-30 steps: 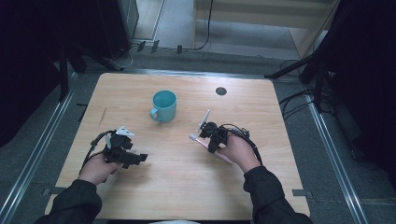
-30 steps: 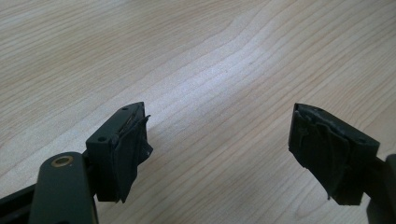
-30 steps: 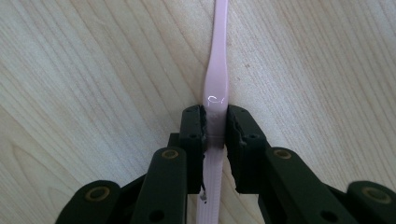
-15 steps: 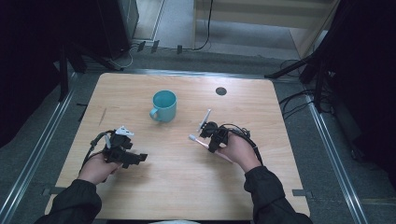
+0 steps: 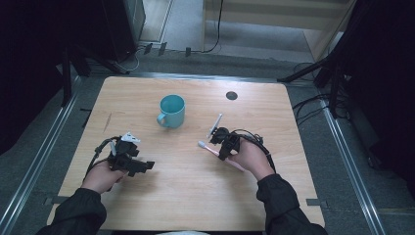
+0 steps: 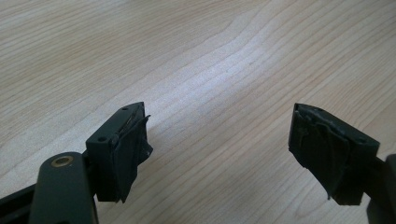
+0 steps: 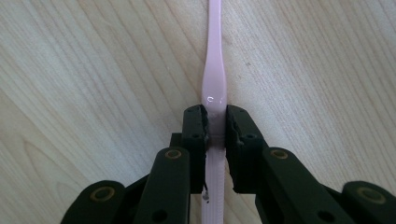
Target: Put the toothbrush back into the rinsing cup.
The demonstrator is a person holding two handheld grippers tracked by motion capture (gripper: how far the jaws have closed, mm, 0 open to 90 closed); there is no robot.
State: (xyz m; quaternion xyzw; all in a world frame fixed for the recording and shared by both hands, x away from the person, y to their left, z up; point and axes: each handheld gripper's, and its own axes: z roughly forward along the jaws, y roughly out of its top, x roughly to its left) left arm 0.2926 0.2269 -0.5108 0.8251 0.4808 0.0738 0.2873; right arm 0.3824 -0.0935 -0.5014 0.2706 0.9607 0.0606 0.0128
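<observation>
The right gripper (image 7: 215,122) pinched the slim pink plastic toothbrush (image 7: 213,79) thinly; a tilt could have let it slip

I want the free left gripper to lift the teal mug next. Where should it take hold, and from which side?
Probably by the rim wall of the teal ceramic mug, coming from above with one finger inside. It stands upright, mouth open. Its small handle points toward the person's left, toward the open left gripper, but looks tight for those fingers.
</observation>
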